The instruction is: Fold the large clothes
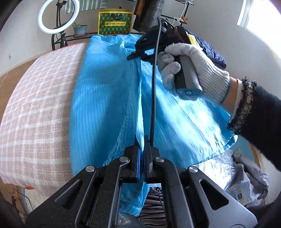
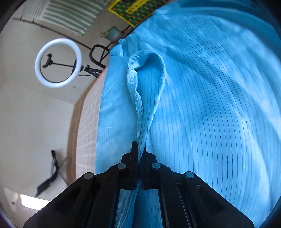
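**A:** Checked pink-and-white bedding covers the surface, with pale walls behind, a ring light on its stand past the far edge, and a potted plant beside a green-and-yellow box on a rack there.

**B:** And the garment?

**A:** The blue pinstriped garment lies spread along the bedding from far edge to near edge, its near end spilling over the edge. Both tongs are clamped on one long fold of it.

**B:** Which holds where?

**A:** The left gripper pinches the fold near the near edge; the right gripper, in a gloved hand, pinches it toward the far edge. In the right wrist view the cloth runs out from between the shut tips as a twisted ridge.

**B:** Why that way?

**A:** I'd judge two spaced grips keep the edge taut, so the panel carries across as one straight line instead of sagging.

**B:** Anything nearby?

**A:** Crumpled plastic bags lie off the near right corner.
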The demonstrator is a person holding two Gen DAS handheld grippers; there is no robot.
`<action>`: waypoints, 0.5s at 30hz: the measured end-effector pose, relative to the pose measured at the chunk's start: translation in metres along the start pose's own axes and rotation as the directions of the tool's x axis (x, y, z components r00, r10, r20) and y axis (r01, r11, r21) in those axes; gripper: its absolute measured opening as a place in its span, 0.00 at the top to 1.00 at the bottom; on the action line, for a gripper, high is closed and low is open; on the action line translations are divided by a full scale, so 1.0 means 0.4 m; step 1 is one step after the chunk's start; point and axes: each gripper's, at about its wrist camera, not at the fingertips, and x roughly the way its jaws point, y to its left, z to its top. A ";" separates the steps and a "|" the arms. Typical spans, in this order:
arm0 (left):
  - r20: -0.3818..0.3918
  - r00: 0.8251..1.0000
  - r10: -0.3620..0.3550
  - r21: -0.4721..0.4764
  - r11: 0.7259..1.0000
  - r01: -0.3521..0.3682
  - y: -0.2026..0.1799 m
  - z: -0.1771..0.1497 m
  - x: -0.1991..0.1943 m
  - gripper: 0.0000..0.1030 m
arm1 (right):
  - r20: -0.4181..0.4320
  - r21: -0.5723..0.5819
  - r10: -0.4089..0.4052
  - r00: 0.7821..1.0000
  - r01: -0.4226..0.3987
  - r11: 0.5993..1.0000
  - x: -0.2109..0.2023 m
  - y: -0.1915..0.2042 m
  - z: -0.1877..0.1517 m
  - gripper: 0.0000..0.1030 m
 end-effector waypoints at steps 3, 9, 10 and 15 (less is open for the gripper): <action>-0.009 0.999 -0.032 -0.035 0.999 0.031 0.018 0.007 -0.020 1.00 | 0.002 -0.045 -0.044 0.999 0.044 0.998 -0.012 0.026 0.025 0.99; -0.013 0.999 -0.050 -0.023 0.998 0.050 0.030 -0.003 -0.109 0.95 | -0.010 -0.090 -0.077 0.997 0.076 0.993 -0.034 0.002 0.057 0.94; -0.012 0.999 -0.051 -0.015 0.999 0.051 0.026 -0.012 -0.128 0.94 | -0.006 -0.093 -0.071 0.997 0.070 0.993 -0.058 -0.003 0.050 0.93; 0.008 0.999 -0.043 0.002 0.999 0.043 0.024 -0.063 -0.238 0.92 | 0.047 -0.142 -0.035 0.998 0.041 0.989 -0.189 0.023 0.020 0.66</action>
